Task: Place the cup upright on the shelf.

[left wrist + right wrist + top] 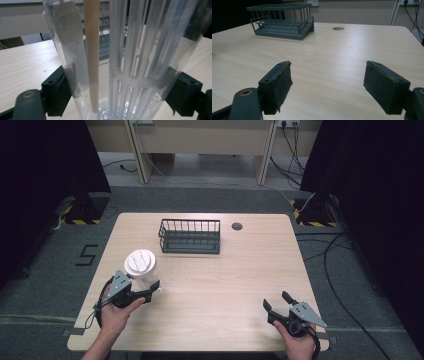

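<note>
A: Start with the tools. What is the left gripper [134, 291] doing?

B: Its jaws are pinched on the lower body of a clear plastic tumbler [120, 62], one black pad on each side. The tumbler stands upright near the table's [225, 290] front-left corner, white lid [140, 262] on top.

A: And the other?

B: The right gripper [328, 86] is spread wide with nothing between its pads, low over the bare wood near the front-right corner, well apart from the tumbler.

A: How will that tumbler handle?

B: Lightly, I'd judge: thin clear wall, apparently no liquid inside, just a slotted white insert [135, 65] and a pale straw [92, 55]. The wall looks smooth, so probably slippery, and likely to flex if squeezed hard (a firm pinch might crack or dent it).

A: So where should one take hold?

B: Low or mid body, square across the widest part, as now. The lid is a poorer bet, since it may pop off.

A: Anything further out?

B: A dark wire basket [190, 236] sits toward the table's far edge, empty as far as I can see, with a round cable hole [237, 226] just beside it.
</note>
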Tool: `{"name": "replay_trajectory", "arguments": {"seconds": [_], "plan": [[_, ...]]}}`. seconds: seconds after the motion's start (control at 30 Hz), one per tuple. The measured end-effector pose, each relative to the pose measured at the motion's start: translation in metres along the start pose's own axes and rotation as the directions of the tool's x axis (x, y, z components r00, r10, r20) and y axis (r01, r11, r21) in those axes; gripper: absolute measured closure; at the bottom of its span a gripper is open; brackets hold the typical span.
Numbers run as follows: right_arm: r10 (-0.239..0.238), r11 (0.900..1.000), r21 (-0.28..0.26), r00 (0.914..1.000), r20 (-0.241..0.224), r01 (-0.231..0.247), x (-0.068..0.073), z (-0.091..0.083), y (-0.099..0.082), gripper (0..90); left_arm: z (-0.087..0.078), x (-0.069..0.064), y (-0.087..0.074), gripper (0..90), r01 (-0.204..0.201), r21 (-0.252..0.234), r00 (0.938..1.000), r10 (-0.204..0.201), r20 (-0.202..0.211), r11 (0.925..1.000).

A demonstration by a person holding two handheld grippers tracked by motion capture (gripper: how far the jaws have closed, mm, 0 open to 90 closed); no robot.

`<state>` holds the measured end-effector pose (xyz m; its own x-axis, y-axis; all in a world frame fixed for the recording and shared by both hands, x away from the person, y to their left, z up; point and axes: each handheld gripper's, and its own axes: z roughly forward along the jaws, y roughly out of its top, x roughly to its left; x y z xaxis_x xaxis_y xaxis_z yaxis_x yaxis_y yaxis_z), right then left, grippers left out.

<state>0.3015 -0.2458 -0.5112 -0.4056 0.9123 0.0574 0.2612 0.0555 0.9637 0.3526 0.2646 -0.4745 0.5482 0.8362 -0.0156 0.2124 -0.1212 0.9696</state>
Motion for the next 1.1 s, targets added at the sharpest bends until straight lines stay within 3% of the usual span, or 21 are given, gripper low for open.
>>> {"name": "replay_trajectory", "arguments": {"seconds": [1.1], "plan": [[0.008, 1.0000, 0.004, 1.0000, -0.002, -0.008, 0.000, 0.001, -0.001, 22.6, 0.032, 0.006, 0.026, 18.0, 0.002, -0.021, 1.0000, -0.002, 0.005, 0.9998]]}}
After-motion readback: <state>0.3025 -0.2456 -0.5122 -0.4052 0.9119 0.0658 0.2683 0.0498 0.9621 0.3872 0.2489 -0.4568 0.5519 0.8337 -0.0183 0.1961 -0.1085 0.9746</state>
